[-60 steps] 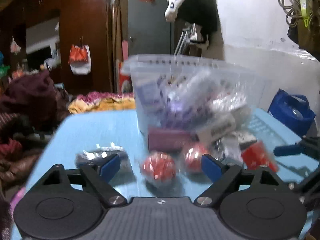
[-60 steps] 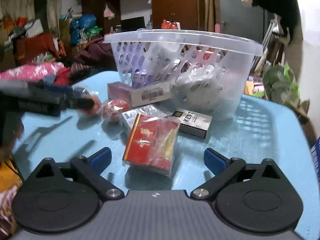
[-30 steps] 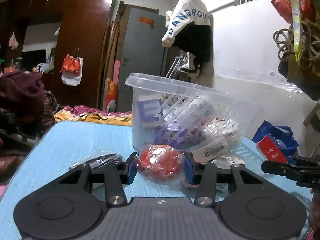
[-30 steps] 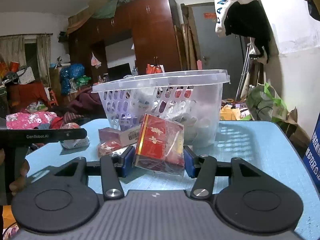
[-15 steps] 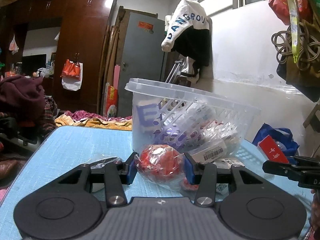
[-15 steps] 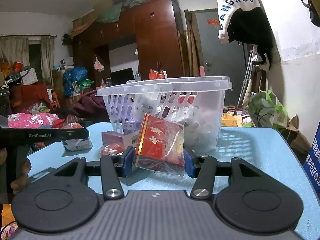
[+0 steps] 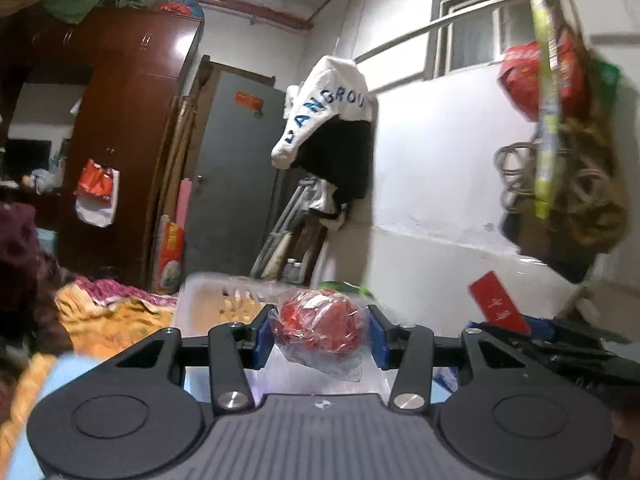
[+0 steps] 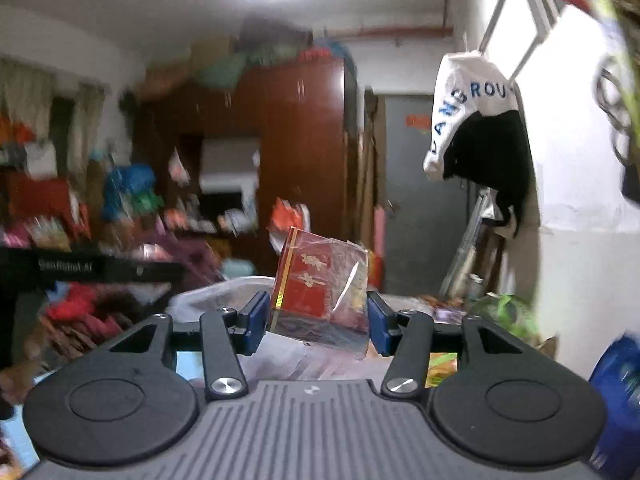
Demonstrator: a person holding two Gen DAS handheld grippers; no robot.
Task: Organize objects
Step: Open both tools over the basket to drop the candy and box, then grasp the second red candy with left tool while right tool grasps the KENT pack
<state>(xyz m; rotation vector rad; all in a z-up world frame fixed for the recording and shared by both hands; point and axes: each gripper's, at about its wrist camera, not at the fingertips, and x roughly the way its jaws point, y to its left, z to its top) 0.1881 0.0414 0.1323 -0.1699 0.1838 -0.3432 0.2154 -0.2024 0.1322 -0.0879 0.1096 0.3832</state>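
Note:
My left gripper (image 7: 319, 334) is shut on a red ball wrapped in clear plastic (image 7: 318, 328) and holds it in the air, above the near rim of the clear plastic basket (image 7: 224, 296). My right gripper (image 8: 318, 320) is shut on a red box in clear wrap (image 8: 320, 288), lifted above the basket's rim (image 8: 224, 286). The red box (image 7: 498, 302) and the right gripper also show at the right of the left wrist view. The left gripper (image 8: 92, 268) shows at the left of the right wrist view. The basket's contents are mostly hidden.
The blue table (image 7: 60, 376) shows only at the lower left. A brown wardrobe (image 7: 128, 152), a grey door (image 7: 236, 184) and a hanging white and black jacket (image 7: 332, 132) stand behind. A blue bag (image 8: 616, 384) sits low at the right.
Both grippers have risen with their objects from table level to above the basket's rim. The views now tilt upward and the table objects have dropped out of sight.

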